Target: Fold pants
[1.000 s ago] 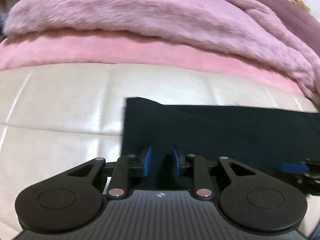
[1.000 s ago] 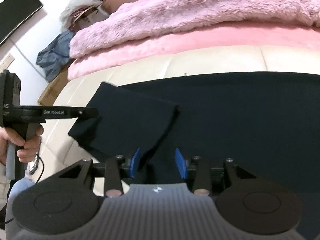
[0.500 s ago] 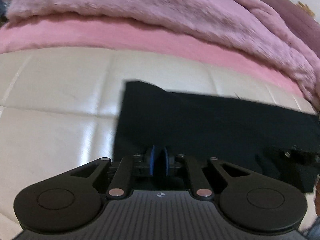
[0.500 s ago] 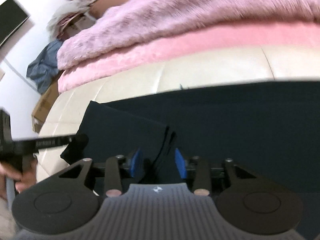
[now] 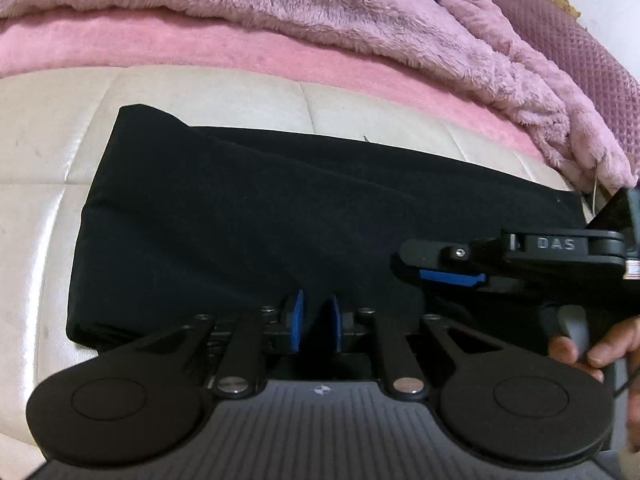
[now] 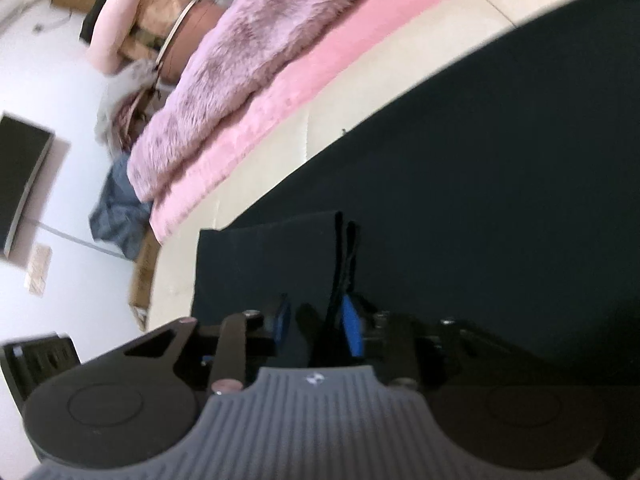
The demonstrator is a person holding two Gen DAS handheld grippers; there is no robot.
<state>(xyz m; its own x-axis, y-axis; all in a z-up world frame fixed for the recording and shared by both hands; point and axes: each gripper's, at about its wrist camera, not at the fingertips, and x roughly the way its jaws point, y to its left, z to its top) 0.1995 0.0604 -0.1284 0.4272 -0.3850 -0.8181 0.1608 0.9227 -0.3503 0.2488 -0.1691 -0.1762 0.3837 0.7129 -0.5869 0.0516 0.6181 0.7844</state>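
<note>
Black pants (image 5: 280, 208) lie folded over on a cream quilted surface (image 5: 48, 184), with a doubled edge at the left. My left gripper (image 5: 316, 320) sits at the near edge of the pants, its blue pads a small gap apart with dark cloth between them. My right gripper (image 6: 316, 324) is tilted and part open, with a black fold of the pants (image 6: 344, 248) standing between its blue pads. It also shows in the left wrist view (image 5: 448, 276), low over the pants at the right.
A fluffy pink blanket (image 5: 320, 12) and a pink sheet (image 5: 160, 44) lie behind the pants. A hand (image 5: 588, 352) holds the right gripper's handle. The right wrist view shows a dark screen (image 6: 20, 184), boxes and clothes (image 6: 120, 216) beside the bed.
The left gripper shut, then opened a little, and the pants' left end now lies folded over. The right gripper has rolled and come close to the left one.
</note>
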